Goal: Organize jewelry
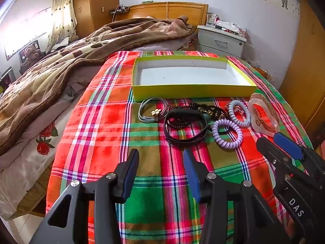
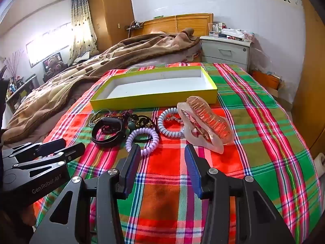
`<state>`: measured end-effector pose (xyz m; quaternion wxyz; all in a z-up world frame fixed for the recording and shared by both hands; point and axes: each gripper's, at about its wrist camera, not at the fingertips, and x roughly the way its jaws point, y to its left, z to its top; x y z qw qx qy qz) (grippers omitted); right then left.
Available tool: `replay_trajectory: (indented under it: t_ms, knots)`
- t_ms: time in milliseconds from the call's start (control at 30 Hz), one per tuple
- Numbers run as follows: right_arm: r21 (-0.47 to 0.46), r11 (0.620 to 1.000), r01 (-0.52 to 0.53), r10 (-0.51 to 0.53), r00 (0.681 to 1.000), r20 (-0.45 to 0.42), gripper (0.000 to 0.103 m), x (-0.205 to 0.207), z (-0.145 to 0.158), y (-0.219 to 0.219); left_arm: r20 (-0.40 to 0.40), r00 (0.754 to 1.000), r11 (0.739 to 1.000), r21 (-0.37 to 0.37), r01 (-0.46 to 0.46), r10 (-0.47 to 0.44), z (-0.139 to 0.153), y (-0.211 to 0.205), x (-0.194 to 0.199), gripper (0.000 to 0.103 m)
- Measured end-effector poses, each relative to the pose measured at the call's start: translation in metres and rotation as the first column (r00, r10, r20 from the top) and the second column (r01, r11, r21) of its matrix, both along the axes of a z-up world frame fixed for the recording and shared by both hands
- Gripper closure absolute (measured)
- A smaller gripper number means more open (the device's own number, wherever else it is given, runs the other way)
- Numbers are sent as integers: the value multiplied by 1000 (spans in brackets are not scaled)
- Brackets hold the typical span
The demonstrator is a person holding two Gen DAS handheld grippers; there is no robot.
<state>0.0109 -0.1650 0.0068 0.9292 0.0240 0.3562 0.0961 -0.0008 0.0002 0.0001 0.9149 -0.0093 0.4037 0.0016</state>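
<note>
A shallow yellow-green box (image 1: 193,91) (image 2: 154,99) with a white, empty inside lies on the plaid cloth. Just in front of it lies a row of jewelry. From left to right there is a grey cord bracelet (image 1: 151,111) with a gold flower, a black band (image 1: 182,128) (image 2: 107,133) over dark beads, a purple coil tie (image 1: 227,135) (image 2: 142,140), a pale blue coil tie (image 1: 239,113) (image 2: 170,125) and a clear pink hair claw (image 1: 264,116) (image 2: 205,120). My left gripper (image 1: 160,158) (image 2: 71,145) hovers open short of the black band. My right gripper (image 2: 161,150) (image 1: 268,140) is open between the purple coil and the claw, holding nothing.
The plaid cloth (image 1: 97,132) covers the foot of a bed. A brown blanket (image 1: 50,77) is heaped to the left, and a white nightstand (image 2: 225,50) stands beyond the box. A wooden wardrobe (image 2: 312,101) runs along the right side.
</note>
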Motion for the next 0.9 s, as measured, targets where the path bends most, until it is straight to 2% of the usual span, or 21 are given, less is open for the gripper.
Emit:
replay_trajectory:
  t_ms: [300,433,900]
  knots:
    - [-11,1000,0,0,1000,10,57,5,2,-4,-39,999,1000,9,12,-11,-3,-8,9,56]
    - [-11,1000,-12,13,1000,18,57,3,5,-3,-20,1000,1000,-14,3,-4,0,1,7,56]
    - [-7,1000,-21,21,1000,18,57,4,3,-3,-18,1000,1000,-2,-4,4,4,-1,7,56]
